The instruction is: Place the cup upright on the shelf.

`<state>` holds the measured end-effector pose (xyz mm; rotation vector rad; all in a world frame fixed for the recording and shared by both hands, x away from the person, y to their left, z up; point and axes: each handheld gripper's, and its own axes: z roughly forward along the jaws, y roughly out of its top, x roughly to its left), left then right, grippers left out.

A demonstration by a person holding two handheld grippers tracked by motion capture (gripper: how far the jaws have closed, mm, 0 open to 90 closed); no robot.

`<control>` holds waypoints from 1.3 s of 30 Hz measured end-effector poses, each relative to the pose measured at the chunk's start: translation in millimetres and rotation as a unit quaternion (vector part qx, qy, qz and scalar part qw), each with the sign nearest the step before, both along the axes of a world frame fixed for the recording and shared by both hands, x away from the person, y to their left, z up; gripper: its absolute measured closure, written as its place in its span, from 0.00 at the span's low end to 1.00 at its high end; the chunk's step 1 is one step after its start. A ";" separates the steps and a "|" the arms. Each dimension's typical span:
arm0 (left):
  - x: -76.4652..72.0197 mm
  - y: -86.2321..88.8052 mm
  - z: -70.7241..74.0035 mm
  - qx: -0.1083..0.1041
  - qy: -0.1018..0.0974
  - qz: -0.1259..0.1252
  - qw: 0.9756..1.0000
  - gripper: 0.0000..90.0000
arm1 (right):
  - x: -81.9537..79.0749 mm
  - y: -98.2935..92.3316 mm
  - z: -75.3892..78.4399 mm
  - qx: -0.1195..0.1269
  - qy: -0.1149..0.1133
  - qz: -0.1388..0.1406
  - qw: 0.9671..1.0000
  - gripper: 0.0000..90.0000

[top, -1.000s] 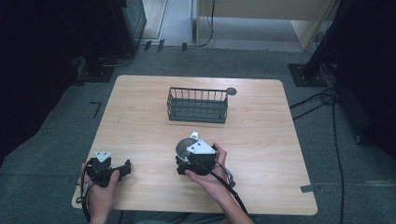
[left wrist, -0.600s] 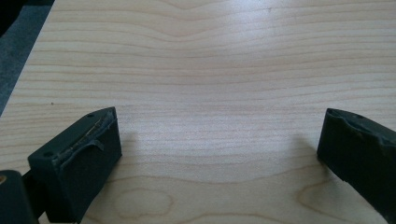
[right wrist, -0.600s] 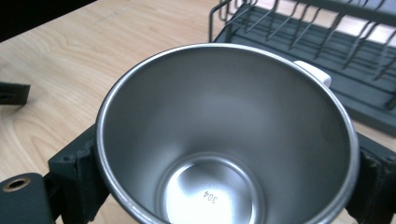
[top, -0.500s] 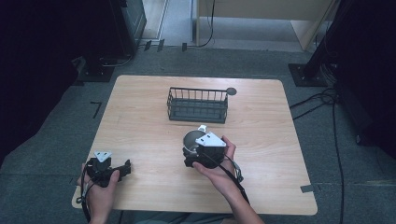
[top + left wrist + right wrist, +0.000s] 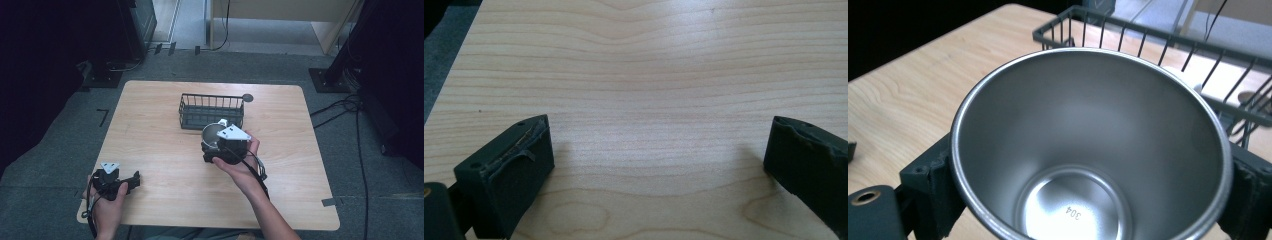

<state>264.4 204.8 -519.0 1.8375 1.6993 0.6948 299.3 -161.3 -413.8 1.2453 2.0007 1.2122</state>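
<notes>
Even overhead light brightens the desk (image 5: 165, 150), while the room's left and right edges fall into deep darkness. Soft glare whitens the steel cup (image 5: 1088, 145) inside, and the wire basket (image 5: 1168, 45) behind it blurs slightly.

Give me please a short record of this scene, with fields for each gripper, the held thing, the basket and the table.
right gripper: shut on the steel cup, jaws on both sides of it
steel cup: empty, "304" stamped inside its bottom
left gripper: open, nothing between the jaws, over bare wood
wire basket: dark, just beyond the cup
table: light wood
</notes>
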 end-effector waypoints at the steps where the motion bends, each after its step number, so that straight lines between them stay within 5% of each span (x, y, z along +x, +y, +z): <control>1: 0.0 0.0 0.0 0.000 0.000 0.000 1.000 0.00 | 2.2 -1.0 1.8 0.003 -0.001 0.000 1.000 0.07; 27: 0.0 -0.1 0.0 0.000 0.000 0.000 1.000 0.00 | 63.4 -10.8 32.1 0.022 -0.069 -0.062 0.995 0.07; 39: 0.0 -0.1 0.0 -0.001 0.000 0.001 1.000 0.00 | 95.5 -15.2 37.2 0.014 -0.064 -0.095 0.993 0.07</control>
